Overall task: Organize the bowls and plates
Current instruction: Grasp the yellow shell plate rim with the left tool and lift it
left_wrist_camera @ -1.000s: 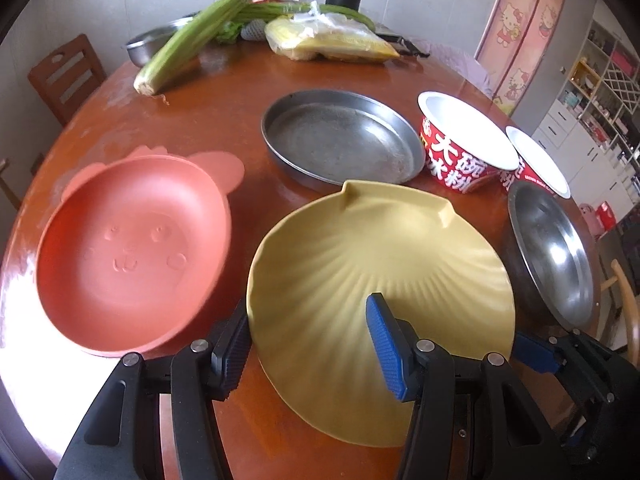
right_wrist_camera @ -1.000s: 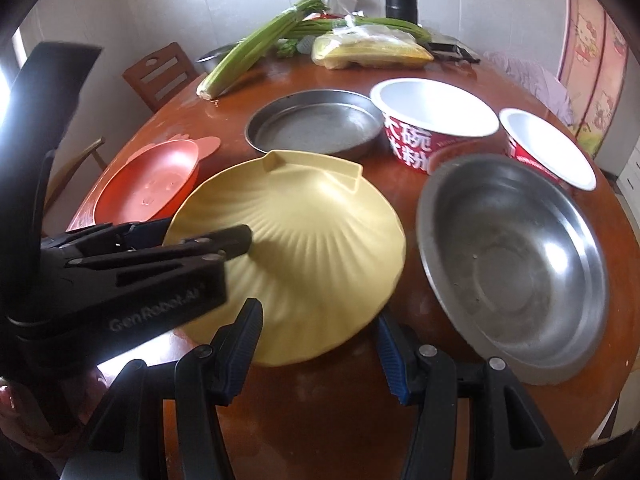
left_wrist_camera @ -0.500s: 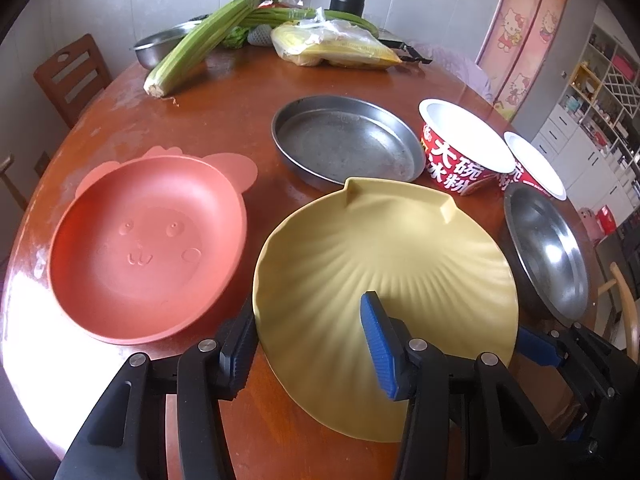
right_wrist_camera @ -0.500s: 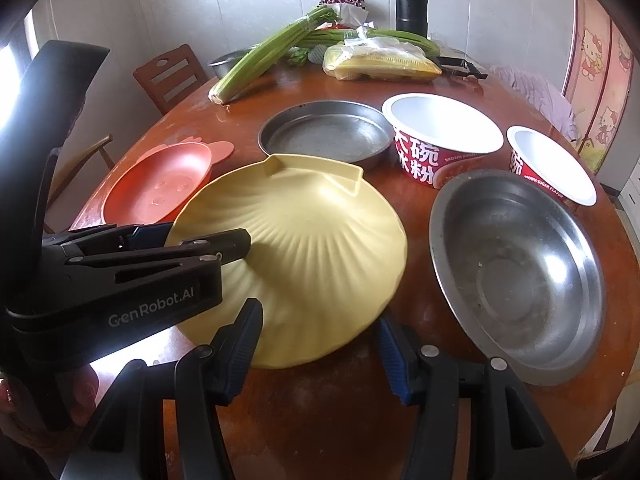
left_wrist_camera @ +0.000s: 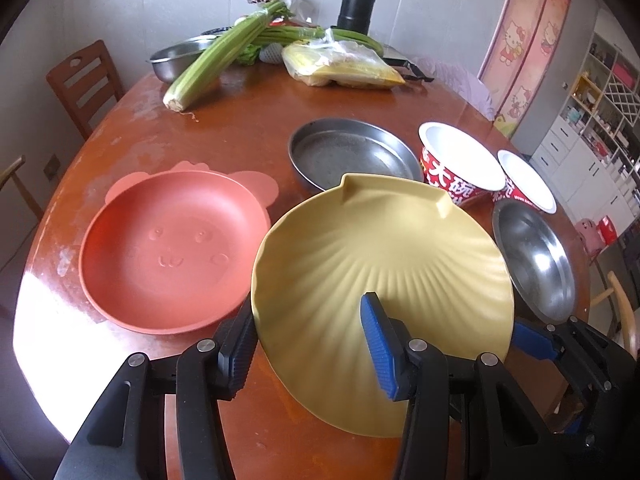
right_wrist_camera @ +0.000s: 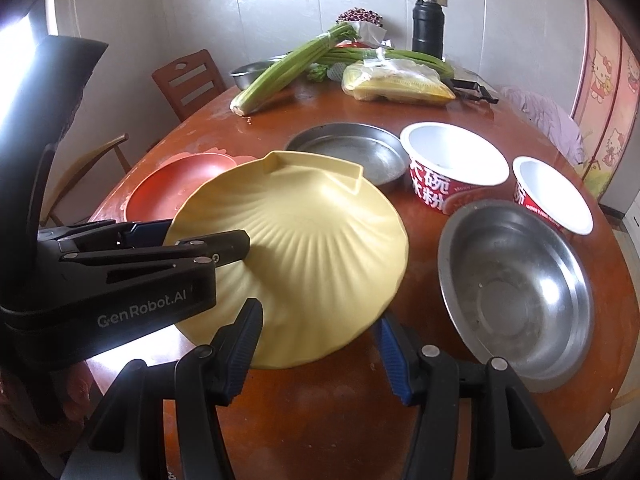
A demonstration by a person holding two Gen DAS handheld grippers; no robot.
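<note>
A yellow shell-shaped plate (left_wrist_camera: 380, 248) is held tilted above the table. My left gripper (left_wrist_camera: 308, 340) is shut on its near left rim, one finger under and one on top; the gripper and the plate (right_wrist_camera: 292, 248) also show in the right wrist view (right_wrist_camera: 208, 240). My right gripper (right_wrist_camera: 320, 340) is open, its fingers on either side of the plate's near edge. A pink bear-face plate (left_wrist_camera: 172, 256) lies left of it. A steel pan (left_wrist_camera: 352, 156), two red paper bowls (right_wrist_camera: 452, 160) (right_wrist_camera: 552, 196) and a steel bowl (right_wrist_camera: 516, 280) stand on the table.
Celery (left_wrist_camera: 224, 60), a bagged yellow item (left_wrist_camera: 340, 64), a steel bowl (left_wrist_camera: 180, 56) and a black flask (left_wrist_camera: 356, 0) stand at the far side of the round wooden table (left_wrist_camera: 224, 136). A wooden chair (left_wrist_camera: 84, 80) stands at the left.
The yellow plate has risen and tilted up in my left gripper. Both cameras have pulled back and up a little. The right gripper stays open.
</note>
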